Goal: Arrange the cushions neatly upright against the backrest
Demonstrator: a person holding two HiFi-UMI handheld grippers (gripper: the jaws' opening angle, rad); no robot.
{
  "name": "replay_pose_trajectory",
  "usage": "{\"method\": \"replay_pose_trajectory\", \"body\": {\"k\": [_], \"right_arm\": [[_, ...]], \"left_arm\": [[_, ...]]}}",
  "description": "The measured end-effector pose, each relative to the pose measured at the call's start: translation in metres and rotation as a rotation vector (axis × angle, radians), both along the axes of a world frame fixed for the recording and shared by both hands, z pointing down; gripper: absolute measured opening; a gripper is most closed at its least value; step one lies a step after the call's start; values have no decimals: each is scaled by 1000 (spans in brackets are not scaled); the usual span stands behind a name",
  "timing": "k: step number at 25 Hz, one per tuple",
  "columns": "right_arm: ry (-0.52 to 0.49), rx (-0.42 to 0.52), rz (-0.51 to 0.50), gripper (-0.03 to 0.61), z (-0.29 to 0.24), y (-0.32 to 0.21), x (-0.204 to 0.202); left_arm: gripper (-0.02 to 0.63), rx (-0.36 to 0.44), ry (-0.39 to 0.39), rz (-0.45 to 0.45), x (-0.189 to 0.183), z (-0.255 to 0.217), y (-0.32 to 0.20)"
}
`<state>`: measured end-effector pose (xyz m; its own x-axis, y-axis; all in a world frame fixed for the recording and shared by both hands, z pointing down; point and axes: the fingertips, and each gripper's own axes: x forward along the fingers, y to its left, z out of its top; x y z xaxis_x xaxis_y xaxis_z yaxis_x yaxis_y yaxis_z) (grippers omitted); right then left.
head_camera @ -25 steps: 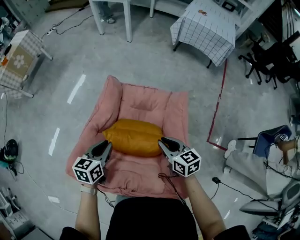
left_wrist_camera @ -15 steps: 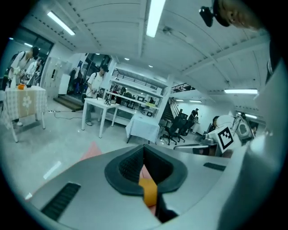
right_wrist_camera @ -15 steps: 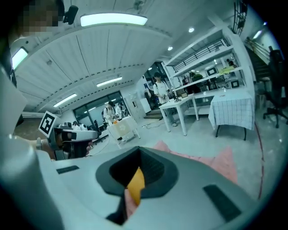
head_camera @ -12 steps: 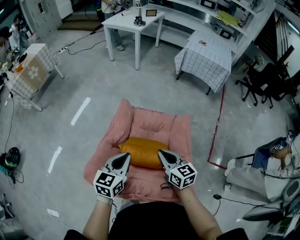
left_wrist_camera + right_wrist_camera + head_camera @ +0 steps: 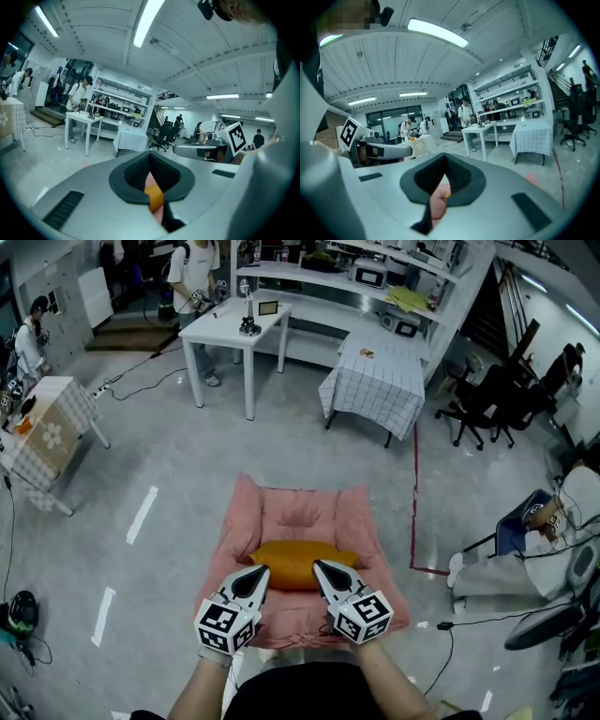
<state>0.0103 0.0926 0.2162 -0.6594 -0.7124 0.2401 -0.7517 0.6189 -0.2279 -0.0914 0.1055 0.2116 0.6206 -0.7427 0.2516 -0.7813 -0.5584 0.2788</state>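
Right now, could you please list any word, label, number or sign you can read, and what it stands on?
None readable: no words or numbers show.
Cube on left hand-held gripper, cube on right hand-held gripper: square patterns only, no letters.
Small frame on the white table: too small to read.

We find no words, brand names or numbers sharp enough to read anywhere. The only signs we can make out are black-and-white square code markers on the left white cube [image 5: 225, 626], fixed to the left gripper [image 5: 260, 571], and the right white cube [image 5: 364, 616], fixed to the right gripper [image 5: 320, 566].
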Motion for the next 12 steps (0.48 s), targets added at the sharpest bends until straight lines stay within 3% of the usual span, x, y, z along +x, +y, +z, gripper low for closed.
{"method": "replay_pose_trajectory", "body": {"k": [12], "right_arm": [[9,186,79,8,-81,26,32]], "left_arm": [[12,127,1,87,32,-56,2]]}}
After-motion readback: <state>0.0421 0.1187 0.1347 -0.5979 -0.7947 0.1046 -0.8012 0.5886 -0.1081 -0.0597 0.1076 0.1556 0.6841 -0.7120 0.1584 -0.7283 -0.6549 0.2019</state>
